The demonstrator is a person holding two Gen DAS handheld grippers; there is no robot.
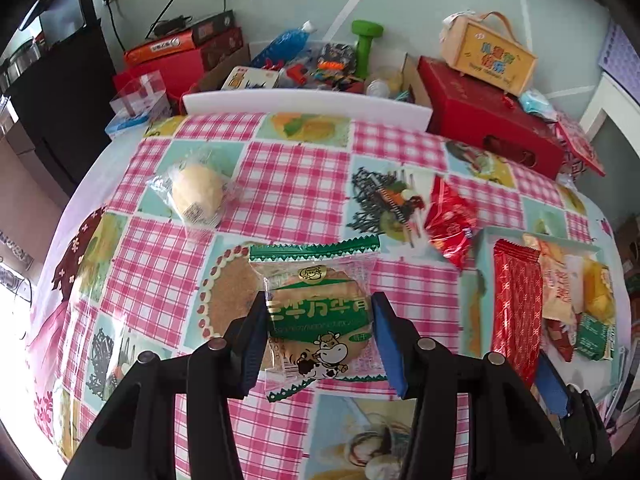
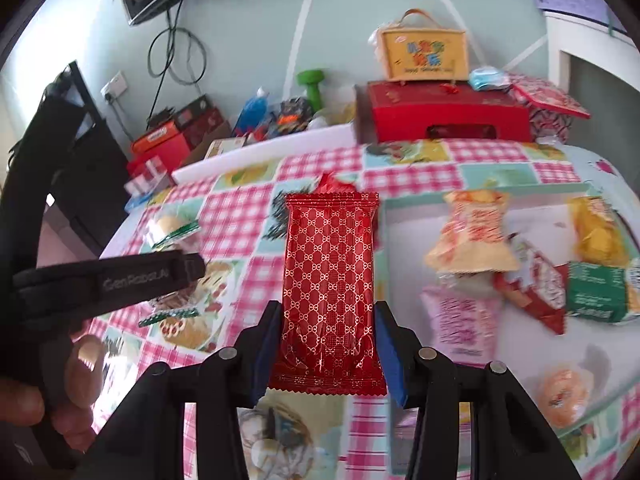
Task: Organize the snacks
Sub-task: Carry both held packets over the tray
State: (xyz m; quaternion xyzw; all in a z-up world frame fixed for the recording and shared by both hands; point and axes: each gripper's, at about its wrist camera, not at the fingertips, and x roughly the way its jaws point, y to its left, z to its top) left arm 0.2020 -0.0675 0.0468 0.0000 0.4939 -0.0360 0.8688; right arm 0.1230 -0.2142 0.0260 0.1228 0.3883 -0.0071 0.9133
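My left gripper (image 1: 320, 332) is shut on a round biscuit in a clear and green wrapper (image 1: 318, 312) and holds it above the checked tablecloth. My right gripper (image 2: 328, 344) is shut on a long red patterned snack pack (image 2: 330, 280), also seen in the left wrist view (image 1: 516, 304), held near the left edge of a pale tray (image 2: 480, 196). The tray holds several snack packets (image 2: 472, 236). A wrapped yellow bun (image 1: 196, 196) and a red crinkled packet (image 1: 450, 220) lie on the cloth.
A red box (image 1: 488, 120) with a yellow carry case (image 1: 488, 54) on it stands at the back right. Boxes, toys and a green dumbbell (image 1: 366, 46) crowd the far edge behind a white board (image 1: 304, 104). The left gripper's body (image 2: 100, 280) shows at left in the right wrist view.
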